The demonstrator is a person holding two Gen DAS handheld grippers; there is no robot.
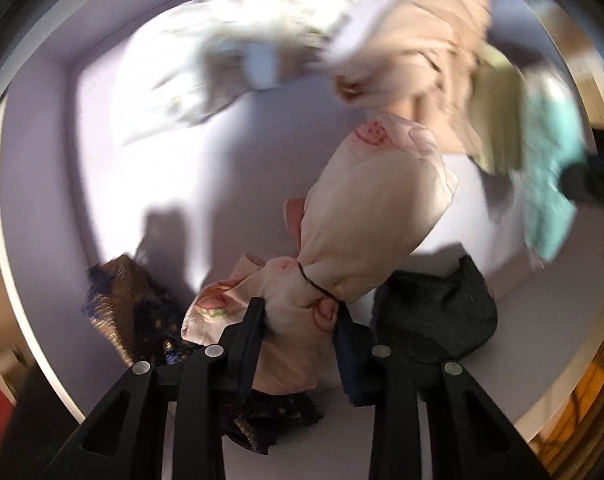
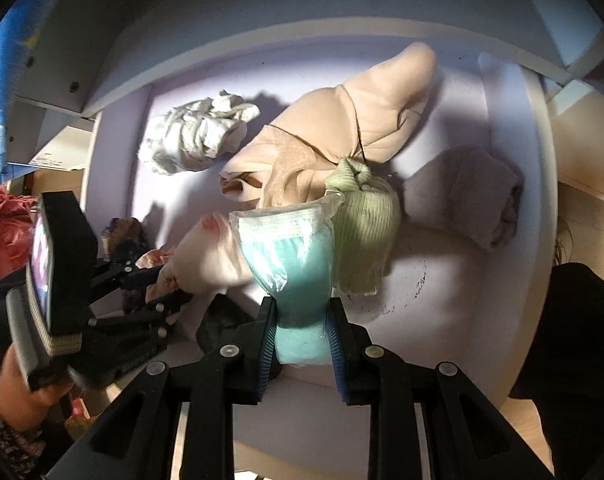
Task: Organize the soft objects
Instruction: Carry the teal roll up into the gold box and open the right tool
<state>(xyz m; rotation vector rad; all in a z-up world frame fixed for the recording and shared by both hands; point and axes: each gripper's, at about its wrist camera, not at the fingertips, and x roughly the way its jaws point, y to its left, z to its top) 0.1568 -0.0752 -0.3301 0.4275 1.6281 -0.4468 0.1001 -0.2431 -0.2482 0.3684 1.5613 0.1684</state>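
We look down into a pale lilac drawer (image 2: 454, 280) that holds several soft things. Our left gripper (image 1: 298, 320) points down and is closed on the knotted neck of a pink floral bundle (image 1: 374, 216), a light cloth tied with a thin dark band; the 2 pads press the cloth on both sides, and the round body of the bundle stands out ahead of the fingers above the drawer floor. In the right wrist view we see this same bundle (image 2: 210, 252) and the left gripper (image 2: 162, 284) at the left, with a hand (image 2: 18, 384) around the handle. Our right gripper (image 2: 300, 332) is closed narrowly on a turquoise cloth in clear plastic wrap (image 2: 298, 256), which rises between the blue pads. Just behind it, and touching it, is a light green knitted piece (image 2: 362, 224) with a knot on top. Farther back lies a large beige garment (image 2: 350, 128), and to its left a crumpled white cloth (image 2: 194, 136), apart from it. A grey folded knit (image 2: 482, 200) rests near the right wall. A dark grey piece (image 1: 434, 312) lies just beside the left gripper, and a brown and navy patterned cloth (image 1: 130, 304) lies on the other side. The left wrist view is blurred at the top.
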